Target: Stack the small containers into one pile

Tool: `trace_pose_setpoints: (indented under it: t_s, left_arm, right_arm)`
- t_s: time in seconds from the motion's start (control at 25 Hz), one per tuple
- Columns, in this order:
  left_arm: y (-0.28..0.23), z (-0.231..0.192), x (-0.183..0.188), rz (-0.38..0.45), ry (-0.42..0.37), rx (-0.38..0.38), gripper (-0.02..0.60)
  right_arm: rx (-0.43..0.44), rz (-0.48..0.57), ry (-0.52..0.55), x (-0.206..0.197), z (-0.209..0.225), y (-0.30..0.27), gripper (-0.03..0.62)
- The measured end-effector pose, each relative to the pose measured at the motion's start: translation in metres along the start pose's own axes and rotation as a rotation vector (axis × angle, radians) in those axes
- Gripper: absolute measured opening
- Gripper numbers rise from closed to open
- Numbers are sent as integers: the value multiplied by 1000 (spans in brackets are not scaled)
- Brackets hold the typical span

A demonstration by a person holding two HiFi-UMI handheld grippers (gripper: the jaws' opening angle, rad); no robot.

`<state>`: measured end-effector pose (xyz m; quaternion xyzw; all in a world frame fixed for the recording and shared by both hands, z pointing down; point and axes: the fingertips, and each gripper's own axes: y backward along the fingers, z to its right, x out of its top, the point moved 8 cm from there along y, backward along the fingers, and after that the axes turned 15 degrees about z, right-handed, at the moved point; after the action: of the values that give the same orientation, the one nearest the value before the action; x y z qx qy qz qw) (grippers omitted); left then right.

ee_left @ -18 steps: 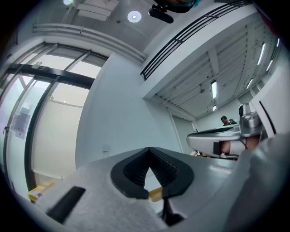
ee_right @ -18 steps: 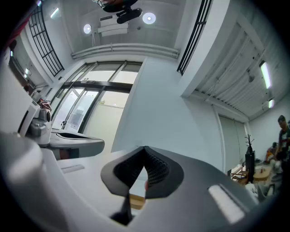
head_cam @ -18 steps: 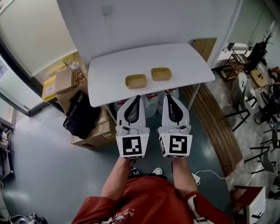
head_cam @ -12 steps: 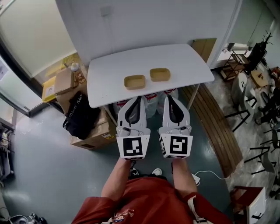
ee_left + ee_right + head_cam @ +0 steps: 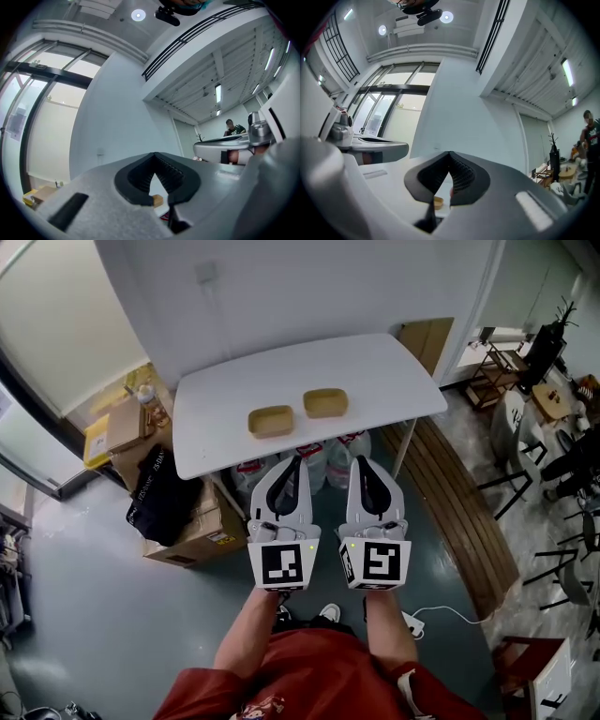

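Two tan containers sit on the white table [image 5: 375,362], open side up and not stacked. Each one is a little longer than it is wide, and its long side runs left to right. They lie side by side with a small gap.

The left container [image 5: 271,421] is in front of the left gripper [image 5: 293,461] and a bit to its left. The right container [image 5: 325,403] is a little farther away, in front of the space between the two grippers. Both are well apart from the tips.

The left gripper and the right gripper [image 5: 361,461] are closed tight with nothing in them. They are held side by side off the table and point toward it. The left arm [image 5: 251,634] and right arm [image 5: 387,626] reach straight out from the body.
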<state>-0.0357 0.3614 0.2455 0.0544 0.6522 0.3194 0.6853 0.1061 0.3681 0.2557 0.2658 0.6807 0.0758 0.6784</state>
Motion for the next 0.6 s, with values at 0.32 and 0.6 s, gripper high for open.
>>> trace_pose_setpoints:
  t_s: [0.32,0.6]
  left_arm:
    - [-17,53,-19,-67,27,-30,2]
    - [-23,68,-25,-99,2,-27,2]
  right_arm:
    - [-28,-38,-27,-10,56,22,0]
    - [-7,-40,-37,-15,73,22,0]
